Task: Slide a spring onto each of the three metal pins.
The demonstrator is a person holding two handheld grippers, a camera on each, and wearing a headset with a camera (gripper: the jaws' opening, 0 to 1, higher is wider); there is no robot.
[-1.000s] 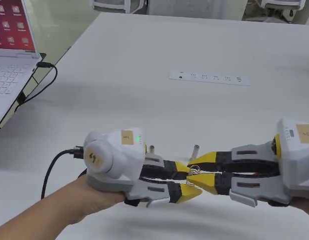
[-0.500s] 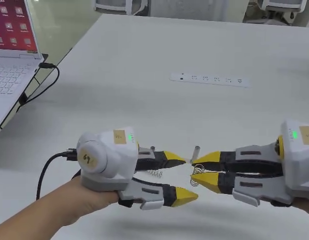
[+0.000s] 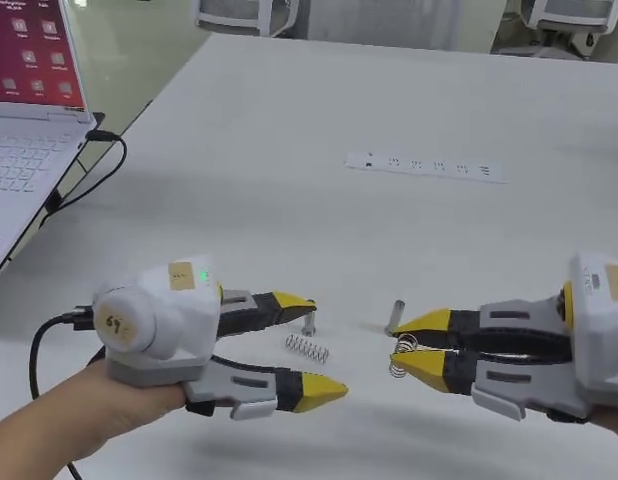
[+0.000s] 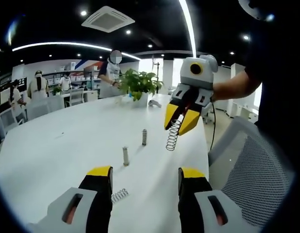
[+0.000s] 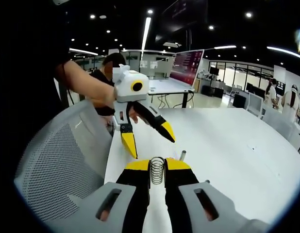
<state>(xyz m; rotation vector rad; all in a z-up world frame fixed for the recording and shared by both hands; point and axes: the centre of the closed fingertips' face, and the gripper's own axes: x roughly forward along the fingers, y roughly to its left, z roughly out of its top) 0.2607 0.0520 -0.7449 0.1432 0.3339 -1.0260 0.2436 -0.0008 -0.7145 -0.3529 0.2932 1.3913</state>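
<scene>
A spring (image 5: 158,172) pinched in right hand-held gripper (image 3: 395,345); left hand-held gripper (image 3: 329,345) spread, pins (image 3: 393,315) between

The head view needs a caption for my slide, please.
Right gripper holds a spring near a pin; left gripper open.

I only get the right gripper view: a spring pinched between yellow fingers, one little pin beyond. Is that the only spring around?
Observer: No. In the head view another spring lies loose on the table, beside the open left gripper.
Operator: And just that one pin?
Observer: Two stand there: one pin by the held spring, the other pin near the left gripper.
Operator: Anything else on the table?
Observer: A white power strip, farther back.
</scene>
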